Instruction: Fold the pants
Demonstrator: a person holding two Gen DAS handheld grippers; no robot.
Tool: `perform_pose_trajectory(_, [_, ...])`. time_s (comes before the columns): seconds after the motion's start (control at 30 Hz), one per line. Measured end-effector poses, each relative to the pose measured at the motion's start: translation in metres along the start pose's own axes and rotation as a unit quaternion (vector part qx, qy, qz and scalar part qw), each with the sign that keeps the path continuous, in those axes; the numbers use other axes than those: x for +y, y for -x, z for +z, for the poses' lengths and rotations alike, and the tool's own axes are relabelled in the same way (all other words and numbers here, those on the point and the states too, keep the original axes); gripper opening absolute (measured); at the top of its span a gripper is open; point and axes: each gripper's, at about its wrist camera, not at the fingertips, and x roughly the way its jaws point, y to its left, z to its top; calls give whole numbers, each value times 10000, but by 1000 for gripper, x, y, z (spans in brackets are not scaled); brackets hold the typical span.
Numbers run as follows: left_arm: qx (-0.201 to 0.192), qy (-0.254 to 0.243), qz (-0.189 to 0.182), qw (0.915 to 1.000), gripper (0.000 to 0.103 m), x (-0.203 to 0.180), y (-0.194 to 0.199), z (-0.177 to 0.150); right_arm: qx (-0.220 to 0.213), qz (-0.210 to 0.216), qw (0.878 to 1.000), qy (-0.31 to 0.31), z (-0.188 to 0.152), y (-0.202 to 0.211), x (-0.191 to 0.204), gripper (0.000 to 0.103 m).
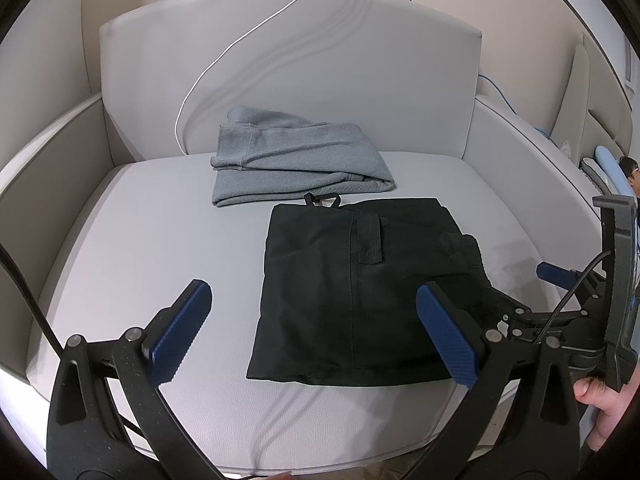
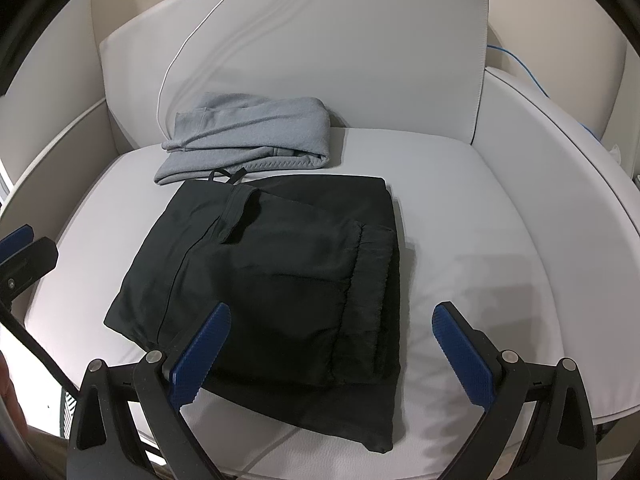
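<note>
Both tools hang empty at the bottom of their frames: the left gripper [image 1: 312, 332] and right gripper [image 2: 332, 354] each stand with jaws spread wide, clear of the cloth. At frame centre, the black pants [image 2: 276, 272] lie in a compact rectangle on the armchair seat [image 2: 480, 216], apparently finished. Grey folded pants [image 1: 288, 160] rest just behind, against the backrest, seemingly set aside.

Lounge: padded armchair [image 1: 288, 64]; cables [image 1: 224, 52]
</note>
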Motion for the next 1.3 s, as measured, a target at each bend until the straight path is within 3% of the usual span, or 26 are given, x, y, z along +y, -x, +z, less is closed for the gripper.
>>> perform_pose_trajectory(1.3, [198,-320,-126,9992,102,-16,-6,-6,87,27,9999,97,-1,-1,1,103])
